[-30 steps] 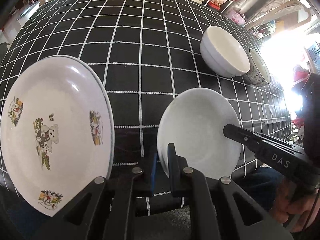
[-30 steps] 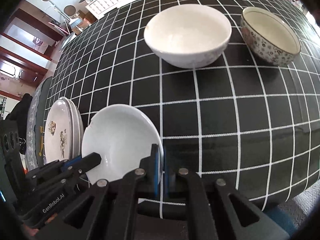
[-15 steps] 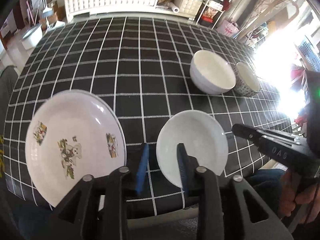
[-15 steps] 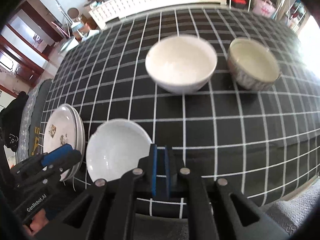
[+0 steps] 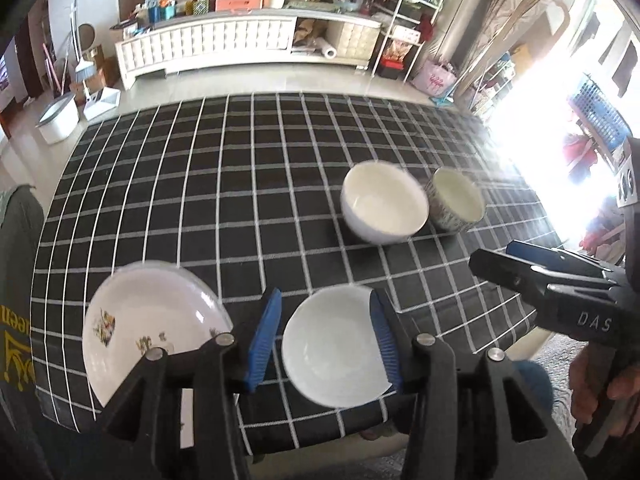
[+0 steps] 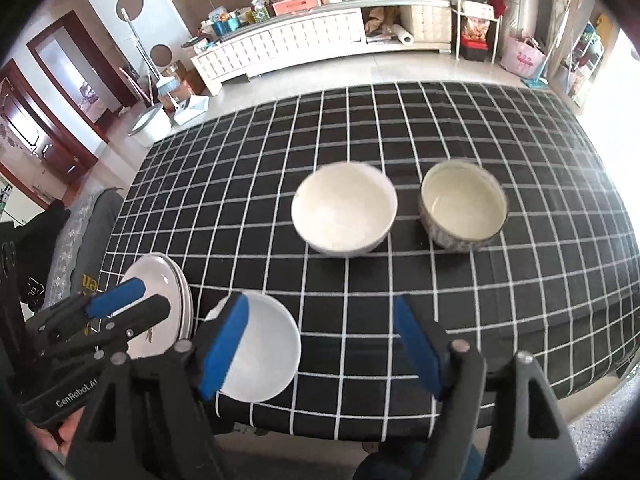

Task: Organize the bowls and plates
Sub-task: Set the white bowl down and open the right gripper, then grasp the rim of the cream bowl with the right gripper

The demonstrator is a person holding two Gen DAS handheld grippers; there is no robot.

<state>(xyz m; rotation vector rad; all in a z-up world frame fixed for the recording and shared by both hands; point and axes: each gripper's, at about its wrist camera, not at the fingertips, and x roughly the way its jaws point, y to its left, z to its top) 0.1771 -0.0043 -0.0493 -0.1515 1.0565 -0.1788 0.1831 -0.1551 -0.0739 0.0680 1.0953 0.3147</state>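
item: small white dish (image 5: 336, 354), shallow, plain glazed, smooth round rim; lies flat near front edge of table (image 5: 248, 184), just right of the plate stack (image 5: 148, 332), apart from it
left gripper (image 5: 326, 336): jaws have just been opening, part-spread, dish seen between the blue ribbed pads but below them, not pinched
right gripper (image 6: 320, 344): jaws have just been opening too, now wide, nothing held; left pad overlaps the dish's edge in view only
step (judged): release of dish done, next pick likely a bowl. advice: clear the rim fully before swinging across, approach w/ jaws wide, grip bowl wall not lip, glaze looks slippery
plate stack: broad, shallow, white w/ small printed figures, a few rims visible at its edge
white bowl (image 6: 344, 210): deep, smooth, mid-table
patterned bowl (image 6: 463, 210): speckled outside, cream inside, just right of white bowl; whether touching cannot tell
table cover: black cloth, white grid, drapes over the edge
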